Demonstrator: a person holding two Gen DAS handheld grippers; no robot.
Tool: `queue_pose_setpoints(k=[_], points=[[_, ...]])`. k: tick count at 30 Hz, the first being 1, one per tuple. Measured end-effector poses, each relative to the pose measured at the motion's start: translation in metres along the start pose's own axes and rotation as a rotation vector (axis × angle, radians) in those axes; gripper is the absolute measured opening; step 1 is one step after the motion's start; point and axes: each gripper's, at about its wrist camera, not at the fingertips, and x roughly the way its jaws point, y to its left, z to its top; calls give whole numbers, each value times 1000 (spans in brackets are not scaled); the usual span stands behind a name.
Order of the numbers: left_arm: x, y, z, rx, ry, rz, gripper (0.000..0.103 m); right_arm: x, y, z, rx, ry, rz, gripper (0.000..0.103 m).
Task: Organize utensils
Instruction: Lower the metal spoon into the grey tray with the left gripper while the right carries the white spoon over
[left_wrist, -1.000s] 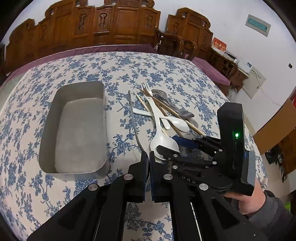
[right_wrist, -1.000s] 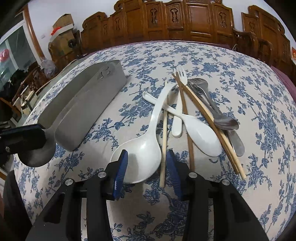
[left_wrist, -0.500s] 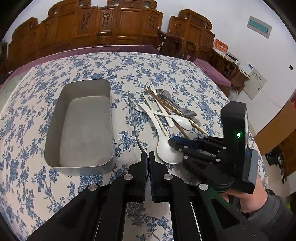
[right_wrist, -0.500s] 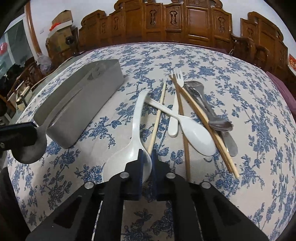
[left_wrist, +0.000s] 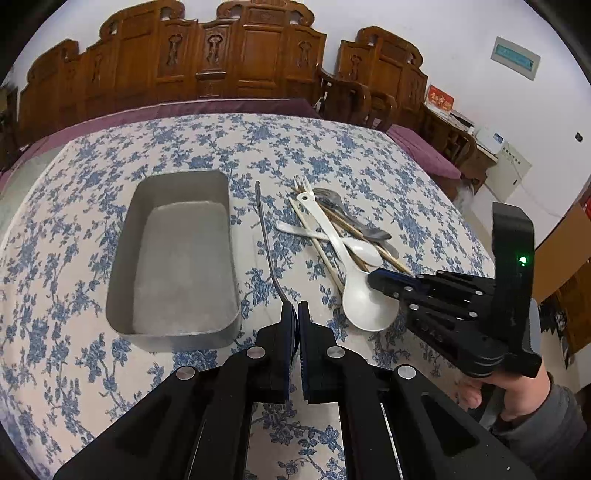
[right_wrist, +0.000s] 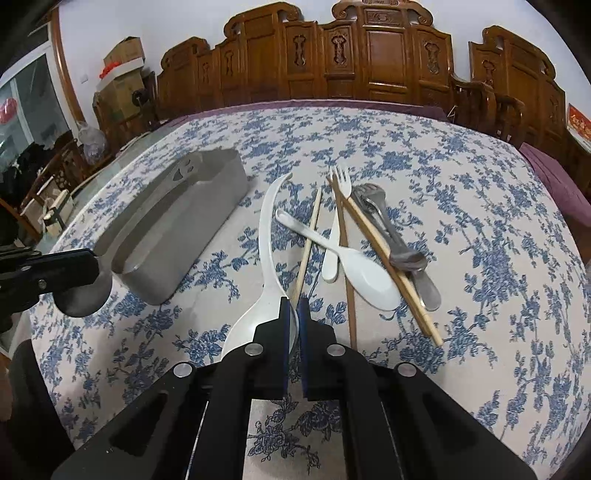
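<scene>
Gripping metal ladle by bowl, left gripper clenched right of tray. Right view alone shows right gripper pinching white ladle bowl, near utensil pile.

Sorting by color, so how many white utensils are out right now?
3. A big white spoon is clamped in the right gripper; a smaller white spoon and a white fork lie in the pile. Others might hide underneath.
</scene>
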Motion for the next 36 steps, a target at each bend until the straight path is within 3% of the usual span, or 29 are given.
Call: queue_pose_setpoints(k=[16,24,36], points=[[8,46,38,40,-39,-1,3,-18,24,40,-52,-48,-22,5],[24,77,38,18,-16,26,3,-4,51,60,-88,-45,0,5],[48,103,36,-40,23,-3,3,14,87,74,-118,-18,9,6]])
